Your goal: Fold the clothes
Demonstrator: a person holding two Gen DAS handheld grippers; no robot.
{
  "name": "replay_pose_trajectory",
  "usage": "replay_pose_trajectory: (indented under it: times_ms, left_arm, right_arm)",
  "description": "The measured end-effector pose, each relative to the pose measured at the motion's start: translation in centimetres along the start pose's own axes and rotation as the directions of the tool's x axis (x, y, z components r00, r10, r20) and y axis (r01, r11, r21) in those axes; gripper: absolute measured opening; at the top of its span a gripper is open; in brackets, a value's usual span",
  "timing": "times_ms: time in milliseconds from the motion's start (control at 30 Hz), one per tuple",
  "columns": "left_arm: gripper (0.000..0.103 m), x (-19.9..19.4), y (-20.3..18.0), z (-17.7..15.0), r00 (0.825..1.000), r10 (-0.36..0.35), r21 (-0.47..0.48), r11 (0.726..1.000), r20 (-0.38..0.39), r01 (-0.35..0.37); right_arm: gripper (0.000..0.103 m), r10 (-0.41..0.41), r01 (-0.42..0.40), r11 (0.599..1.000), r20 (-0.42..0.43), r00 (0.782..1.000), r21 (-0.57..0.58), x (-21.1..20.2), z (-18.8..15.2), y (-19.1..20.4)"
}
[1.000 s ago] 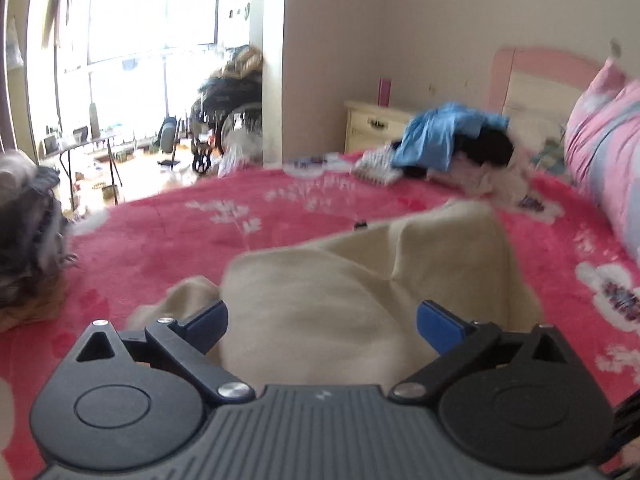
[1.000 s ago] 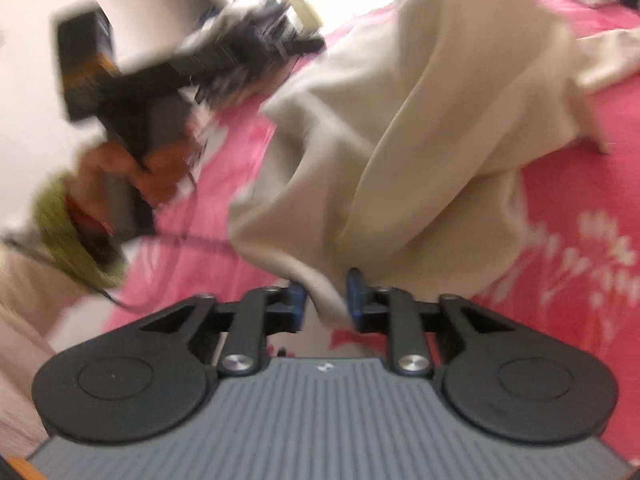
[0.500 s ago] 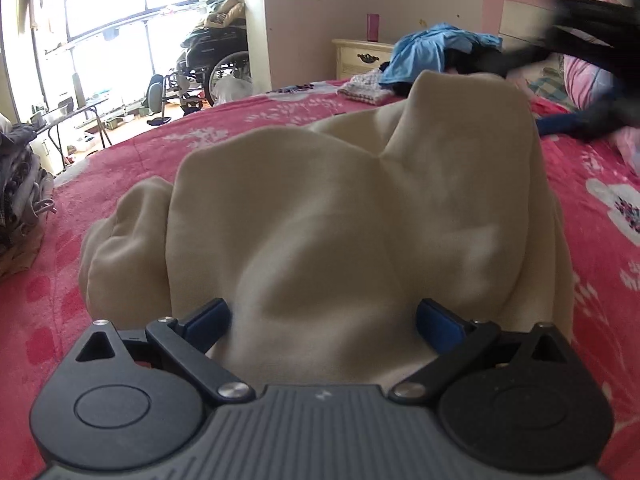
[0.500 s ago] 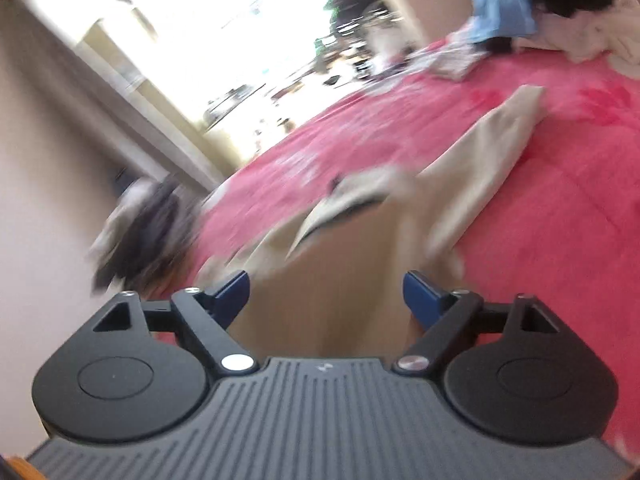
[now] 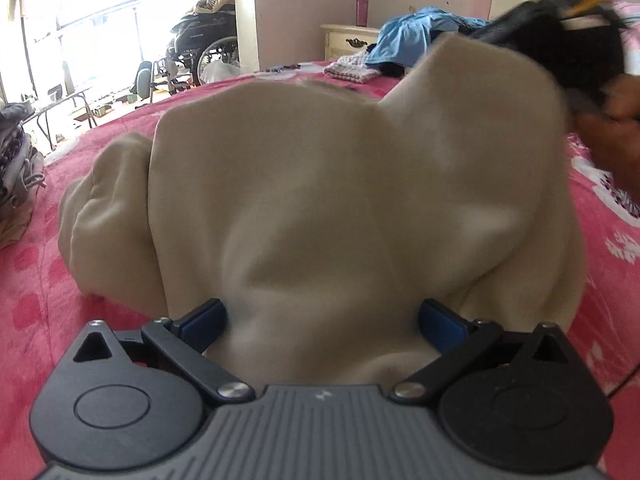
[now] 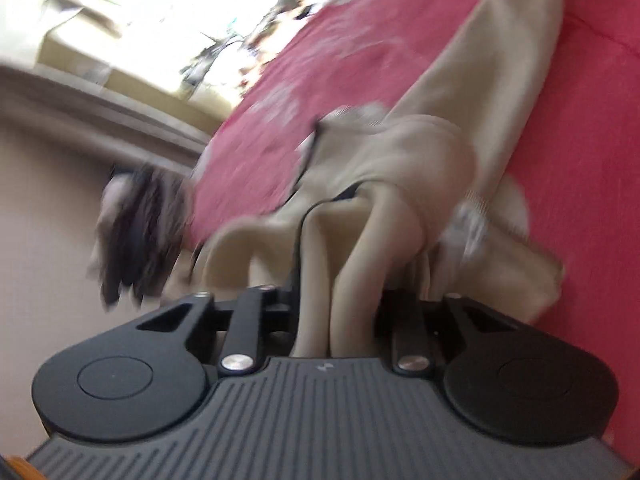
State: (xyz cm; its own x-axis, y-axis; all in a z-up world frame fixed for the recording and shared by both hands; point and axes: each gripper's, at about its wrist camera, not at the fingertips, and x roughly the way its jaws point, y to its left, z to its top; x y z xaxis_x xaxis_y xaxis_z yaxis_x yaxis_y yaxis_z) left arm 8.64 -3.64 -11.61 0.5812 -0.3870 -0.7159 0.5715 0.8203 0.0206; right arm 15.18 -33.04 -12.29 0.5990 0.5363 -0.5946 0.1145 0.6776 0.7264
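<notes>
Right gripper (image 6: 336, 312) closing on bunched beige garment (image 5: 340, 200); left gripper (image 5: 322, 320) wide open astride its near edge, gripping nothing. Grip 1 layer, avoid bunching.

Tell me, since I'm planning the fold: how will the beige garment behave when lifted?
Probably floppy: the beige garment slumps in soft folds on the bed. It looks thick, so likely bulky. It bunches between the closing right gripper fingers, so it should sag.

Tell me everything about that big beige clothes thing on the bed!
The beige garment is soft, thick and fleecy, lying crumpled in a mound on the pink floral bedspread. The right gripper is closing on a bunched fold of it. The left gripper is open, cloth lying between its blue pads, unpinched.
</notes>
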Motion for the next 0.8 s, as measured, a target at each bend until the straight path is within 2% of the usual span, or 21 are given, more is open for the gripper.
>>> replay_pose_trajectory:
  times_ms: [133, 267, 400, 533, 600, 700, 800]
  left_arm:
    - [0.102, -1.4, 0.5, -1.4, 0.999, -0.01, -0.005, 1.0, -0.038, 0.01]
    - [0.099, -4.1, 2.6, -2.6, 0.995, -0.029, -0.094, 0.995, -0.098, 0.02]
    - [0.098, -8.9, 5.9, -3.4, 0.994, 0.027, -0.183, 0.982, -0.101, -0.046]
    - [0.098, -13.2, 7.5, -1.5, 0.996, 0.085, -0.2, 0.976, -0.008, -0.085]
    - [0.098, -14.1, 6.8, 0.2, 0.996, 0.072, -0.166, 0.984, 0.06, -0.061]
    - [0.099, -13.4, 4.7, 3.9, 0.987, -0.017, -0.111, 0.993, 0.16, 0.035]
    - [0.099, -10.7, 2.0, 7.6, 0.968, -0.132, -0.027, 0.99, 0.213, 0.141]
  right_arm:
    - [0.012, 0.049, -0.056, 0.992, -0.061, 0.997, -0.117, -2.7, -5.4, 2.7]
    - [0.012, 0.001, -0.037, 0.955, -0.123, 0.992, -0.295, -4.6, -10.6, 5.7]
    - [0.012, -0.06, -0.022, 0.897, -0.171, 0.984, -0.442, -6.0, -14.7, 7.5]
    - [0.012, -0.122, -0.016, 0.82, -0.202, 0.972, -0.572, -7.0, -17.7, 8.5]
    - [0.012, -0.154, -0.023, 0.763, -0.217, 0.964, -0.646, -7.3, -19.2, 9.4]
    - [0.012, -0.223, -0.019, 0.656, -0.218, 0.95, -0.754, -7.4, -21.4, 10.8]
    - [0.015, -0.281, 0.008, 0.588, -0.196, 0.939, -0.809, -7.5, -22.6, 11.4]
